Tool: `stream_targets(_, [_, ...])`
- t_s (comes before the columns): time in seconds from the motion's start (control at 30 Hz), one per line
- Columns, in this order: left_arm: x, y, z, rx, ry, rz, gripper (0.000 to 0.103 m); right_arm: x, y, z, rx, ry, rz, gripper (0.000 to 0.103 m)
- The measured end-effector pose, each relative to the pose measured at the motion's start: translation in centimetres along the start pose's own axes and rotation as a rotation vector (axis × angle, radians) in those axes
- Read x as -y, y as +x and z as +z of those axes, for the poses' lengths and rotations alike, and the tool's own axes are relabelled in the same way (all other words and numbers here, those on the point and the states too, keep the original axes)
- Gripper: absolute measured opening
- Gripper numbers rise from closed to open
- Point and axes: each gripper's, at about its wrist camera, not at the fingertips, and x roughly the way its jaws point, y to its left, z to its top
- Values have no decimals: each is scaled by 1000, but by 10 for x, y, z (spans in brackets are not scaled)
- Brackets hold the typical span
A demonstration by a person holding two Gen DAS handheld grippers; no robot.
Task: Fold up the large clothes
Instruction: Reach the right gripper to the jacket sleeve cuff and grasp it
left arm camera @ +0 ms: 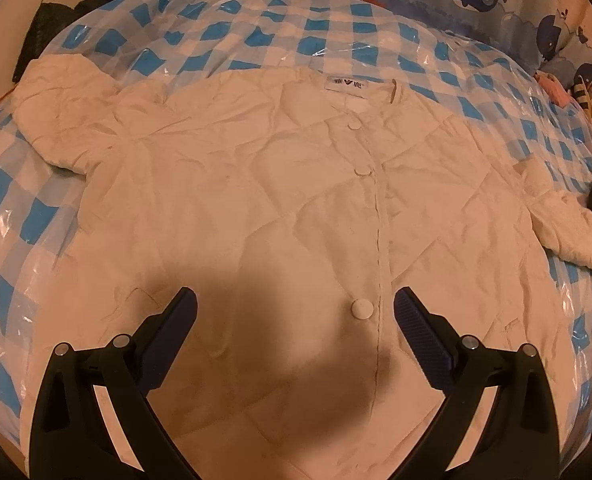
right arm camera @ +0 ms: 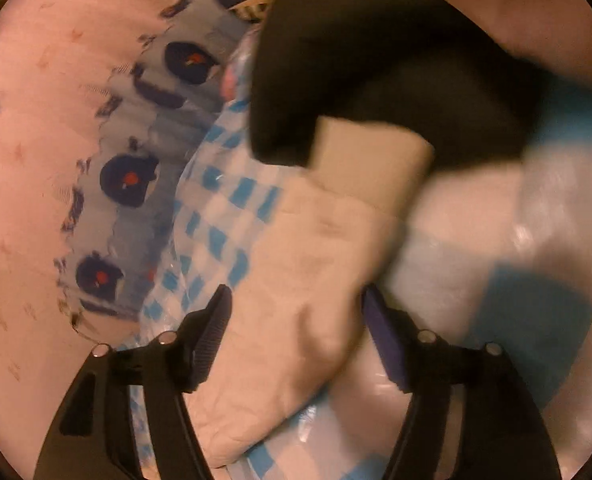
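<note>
A white quilted jacket (left arm camera: 280,184) lies front-up and creased across a blue-and-white checked sheet (left arm camera: 280,28) under clear plastic, buttoned down the middle by 4 round white buttons, label at the collar, 1 sleeve bunched at each side. The left gripper (left arm camera: 295,300) hangs over its lower front, jaws wide apart and holding nothing; the right gripper (right arm camera: 296,300), jaws apart, straddles a sleeve (right arm camera: 296,300) without pinching it; a dark garment (right arm camera: 375,60) lies beyond, blurred.
</note>
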Motion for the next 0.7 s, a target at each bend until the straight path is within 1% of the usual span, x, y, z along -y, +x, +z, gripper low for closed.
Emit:
stream_targets(0.1, [0,1,0,-2,-3,-2,95,7,1,-1,14,24,31,66])
stream_targets(0.23, [1,1,-1,0,-2,-1,95,1,-1,4,20,17,60,66])
stream_targets(0.43, [1,1,-2,3,3,10,95,-12,5,11,0,-34,47,66])
stream_targets(0.6, [2,-1,-2,13,7,22,95,-5,13,11,-9,-32,14,66])
stream_targets(0.7, [2,-2,-2,19,11,29,95,0,14,12,-2,-25,12,66])
